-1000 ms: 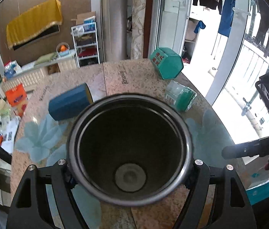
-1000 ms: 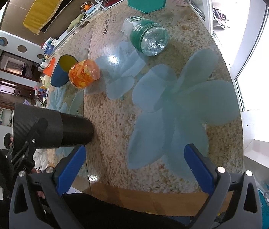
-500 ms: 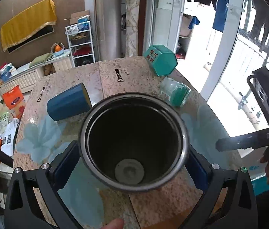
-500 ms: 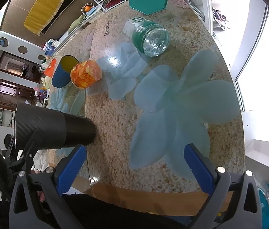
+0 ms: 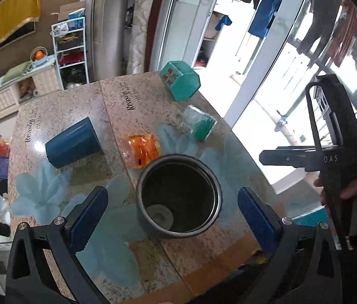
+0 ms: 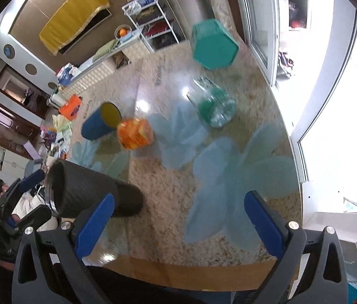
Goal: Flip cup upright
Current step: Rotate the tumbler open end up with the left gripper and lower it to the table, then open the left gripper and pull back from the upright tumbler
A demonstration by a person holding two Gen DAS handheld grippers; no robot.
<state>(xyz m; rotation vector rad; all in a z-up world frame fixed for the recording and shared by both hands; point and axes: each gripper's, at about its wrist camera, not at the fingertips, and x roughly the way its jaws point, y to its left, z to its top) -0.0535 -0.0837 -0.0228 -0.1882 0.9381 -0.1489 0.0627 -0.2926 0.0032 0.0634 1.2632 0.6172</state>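
Note:
A dark steel cup (image 5: pixel 179 196) stands upright on the table near the front edge, its mouth up and empty. My left gripper (image 5: pixel 173 215) is open, its blue pads well apart on either side of the cup and not touching it. In the right wrist view the cup (image 6: pixel 89 193) shows at the left with its base on the table. My right gripper (image 6: pixel 178 224) is open and empty above the table's front edge.
On the stone table (image 5: pixel 117 101) lie a blue cup on its side (image 5: pixel 73 145), an orange jar (image 5: pixel 141 150), a clear bottle with green label (image 5: pixel 198 125) and a teal hexagonal box (image 5: pixel 179 81). The right gripper's body (image 5: pixel 330 157) is at the right.
My left gripper opened, let go of the cup and pulled back from it. The cup now stands free. The right gripper's view tilted up a little.

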